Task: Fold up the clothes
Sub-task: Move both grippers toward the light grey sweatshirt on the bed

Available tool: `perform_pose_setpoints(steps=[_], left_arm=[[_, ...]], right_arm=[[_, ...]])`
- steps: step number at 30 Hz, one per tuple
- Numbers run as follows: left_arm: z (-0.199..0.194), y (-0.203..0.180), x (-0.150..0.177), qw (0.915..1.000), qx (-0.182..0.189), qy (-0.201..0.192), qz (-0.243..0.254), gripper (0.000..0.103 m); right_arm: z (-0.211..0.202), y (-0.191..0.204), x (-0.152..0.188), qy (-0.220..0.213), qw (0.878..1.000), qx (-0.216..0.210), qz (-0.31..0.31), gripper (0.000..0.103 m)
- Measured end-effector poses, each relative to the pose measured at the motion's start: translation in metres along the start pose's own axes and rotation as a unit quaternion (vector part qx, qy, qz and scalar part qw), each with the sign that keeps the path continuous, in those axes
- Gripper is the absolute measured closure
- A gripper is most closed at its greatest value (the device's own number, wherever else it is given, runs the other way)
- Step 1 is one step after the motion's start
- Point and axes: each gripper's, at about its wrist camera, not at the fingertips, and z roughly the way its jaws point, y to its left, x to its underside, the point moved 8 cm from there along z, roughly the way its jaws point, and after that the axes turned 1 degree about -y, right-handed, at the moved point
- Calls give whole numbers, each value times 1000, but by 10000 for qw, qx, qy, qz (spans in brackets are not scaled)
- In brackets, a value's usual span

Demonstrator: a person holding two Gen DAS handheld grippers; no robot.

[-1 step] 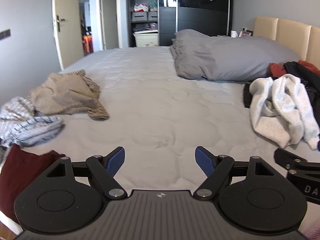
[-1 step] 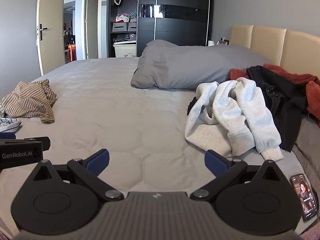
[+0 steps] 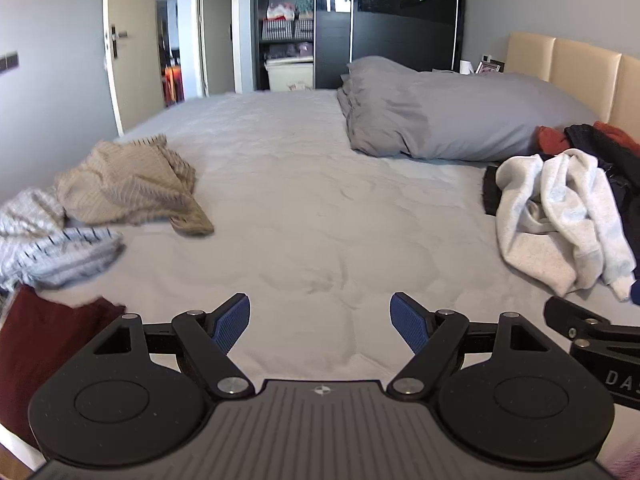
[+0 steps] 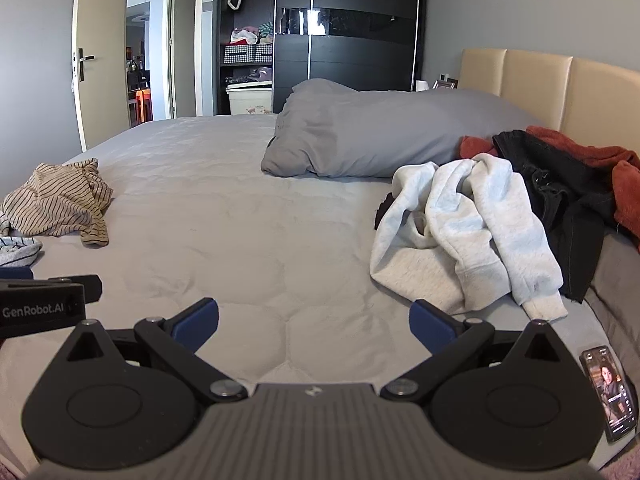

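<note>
A crumpled pale grey sweatshirt (image 3: 560, 220) (image 4: 460, 232) lies on the right of the grey bed (image 3: 320, 208). Behind it are a black garment (image 4: 560, 188) and a rust-red one (image 4: 592, 152). On the left lie a beige striped garment (image 3: 128, 184) (image 4: 60, 204), a white striped one (image 3: 52, 248) and a dark red one (image 3: 44, 344). My left gripper (image 3: 320, 308) hovers open over bare bedding near the front edge, holding nothing. My right gripper (image 4: 314, 312) is open beside it, also holding nothing, with the sweatshirt ahead to its right.
A grey pillow (image 3: 460, 116) lies against the beige headboard (image 4: 540, 84). A lit phone (image 4: 610, 394) rests at the bed's near right corner. A dark wardrobe (image 4: 348, 28) and an open door (image 3: 128, 40) stand beyond the far edge.
</note>
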Motion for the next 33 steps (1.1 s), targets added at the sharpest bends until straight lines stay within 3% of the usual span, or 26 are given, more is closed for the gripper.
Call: perform_pose_setpoints(steps=[13, 33], left_arm=[[0, -2, 0, 9999, 39, 113, 14, 26], [0, -6, 5, 9998, 81, 197, 29, 26]], right_arm=[[6, -2, 8, 243, 9994, -45, 230, 1], [8, 0, 10, 260, 9995, -70, 180, 1]])
